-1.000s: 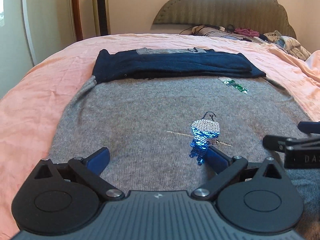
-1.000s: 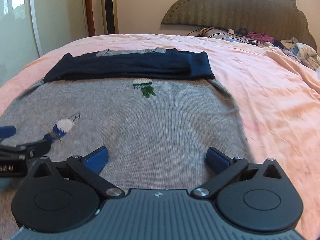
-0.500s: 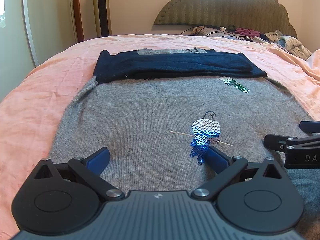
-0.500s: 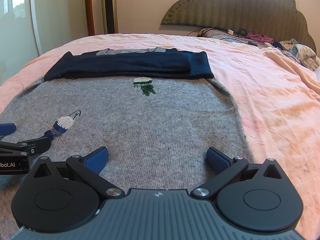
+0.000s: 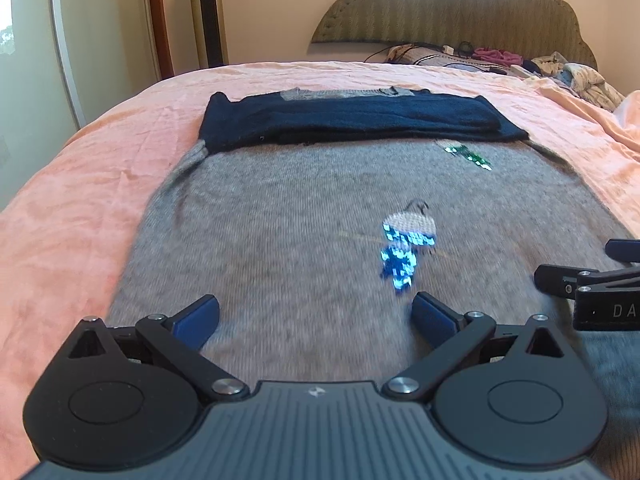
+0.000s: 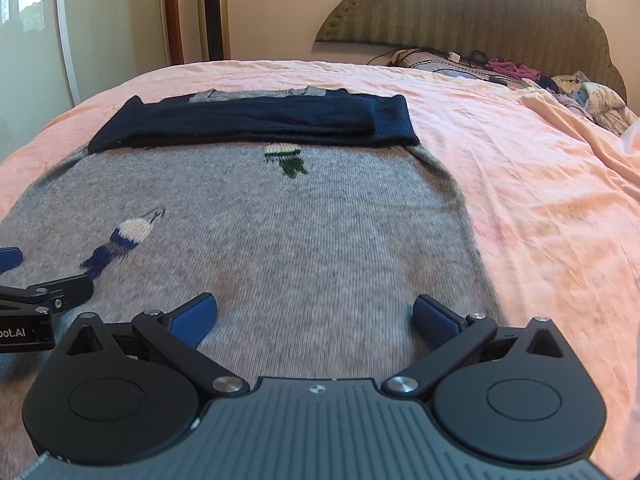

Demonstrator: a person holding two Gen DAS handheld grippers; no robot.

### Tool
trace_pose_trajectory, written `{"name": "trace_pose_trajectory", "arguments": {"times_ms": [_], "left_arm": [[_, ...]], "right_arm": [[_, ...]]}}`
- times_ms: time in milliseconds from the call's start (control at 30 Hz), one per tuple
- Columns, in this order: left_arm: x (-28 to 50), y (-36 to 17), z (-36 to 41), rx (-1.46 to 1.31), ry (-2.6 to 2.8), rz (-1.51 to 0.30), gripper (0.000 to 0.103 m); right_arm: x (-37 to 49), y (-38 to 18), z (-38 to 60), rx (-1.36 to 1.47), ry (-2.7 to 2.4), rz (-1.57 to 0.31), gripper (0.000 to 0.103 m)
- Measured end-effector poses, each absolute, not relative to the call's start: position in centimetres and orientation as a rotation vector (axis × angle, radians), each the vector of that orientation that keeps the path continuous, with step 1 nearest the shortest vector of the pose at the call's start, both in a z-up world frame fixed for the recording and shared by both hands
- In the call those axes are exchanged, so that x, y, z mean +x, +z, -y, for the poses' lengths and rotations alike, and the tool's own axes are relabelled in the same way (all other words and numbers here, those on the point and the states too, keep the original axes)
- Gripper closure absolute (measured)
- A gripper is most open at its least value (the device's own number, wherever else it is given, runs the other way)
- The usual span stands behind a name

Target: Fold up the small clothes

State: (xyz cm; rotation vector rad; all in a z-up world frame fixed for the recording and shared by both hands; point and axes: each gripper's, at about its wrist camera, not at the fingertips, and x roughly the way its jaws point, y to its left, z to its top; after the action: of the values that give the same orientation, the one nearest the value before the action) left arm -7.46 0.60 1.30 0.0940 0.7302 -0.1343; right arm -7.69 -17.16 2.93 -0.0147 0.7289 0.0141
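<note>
- Bed (image 5: 80, 208) w/ pink sheet, takes up most of both views; padded headboard (image 6: 480, 8) at far end
- Grey sweater (image 5: 280, 232) spread flat on bed, covers mid/near part of sheet, hem side towards cams
- Navy sleeves (image 5: 352, 120) folded across sweater's far end, just past green sequin patch (image 6: 286, 158)
- Pile of loose clothes (image 6: 592, 100) by headboard, well apart from sweater
- Left gripper (image 5: 316, 316) low over sweater's near left part, jaws spread wide, nothing between; whether pads touch the knit can't tell, view blurred
- Right gripper (image 6: 316, 314) low over near right part, beside sweater's right edge, jaws wide apart, holding nothing
- Blue sequin bird (image 5: 404, 248) on sweater just ahead of left gripper's right finger
</note>
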Motion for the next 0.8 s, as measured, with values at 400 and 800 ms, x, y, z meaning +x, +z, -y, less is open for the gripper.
{"name": "trace_pose_trajectory", "arguments": {"times_ms": [400, 800], "left_arm": [[-9.0, 1.1, -1.4, 0.083, -0.165, -0.714, 0.000], [-9.4, 1.2, -1.3, 0.092, -0.158, -0.713, 0.000]], "right_arm": [[-8.9, 2.9, 17.5, -0.009, 0.029, -0.718, 0.000], [-9.2, 3.0, 17.2, -0.013, 0.013, -0.720, 0.000]]}}
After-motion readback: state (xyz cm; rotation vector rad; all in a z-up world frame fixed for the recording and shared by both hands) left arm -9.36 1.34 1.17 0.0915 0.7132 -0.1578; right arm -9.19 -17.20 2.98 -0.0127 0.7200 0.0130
